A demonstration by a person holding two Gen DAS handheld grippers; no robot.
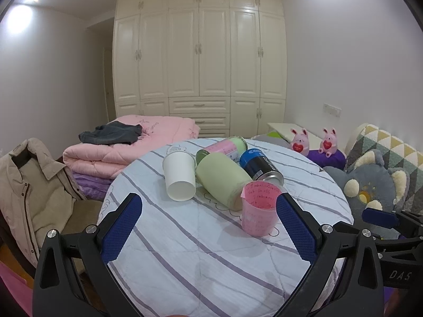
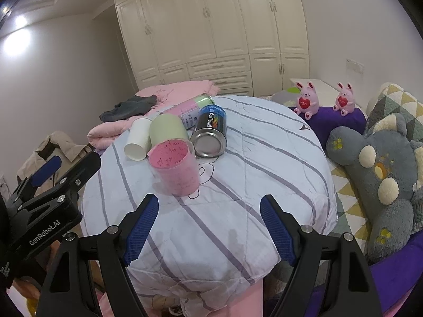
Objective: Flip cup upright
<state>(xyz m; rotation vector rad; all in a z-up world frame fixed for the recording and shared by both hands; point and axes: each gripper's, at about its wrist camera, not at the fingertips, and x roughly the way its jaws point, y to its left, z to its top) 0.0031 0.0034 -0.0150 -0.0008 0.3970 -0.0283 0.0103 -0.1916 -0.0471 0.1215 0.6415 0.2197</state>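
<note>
Upright, the pink cup held a written note; white cup lay sideways, empty. Both grippers' jaws stood apart.

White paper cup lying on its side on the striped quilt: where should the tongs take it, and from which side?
Grip the white paper cup across its tapered wall near the open rim, which faces the camera. Come from above with the left tongs; the pale green cylinder crowds its right flank, so one finger likely goes inside the rim.
</note>
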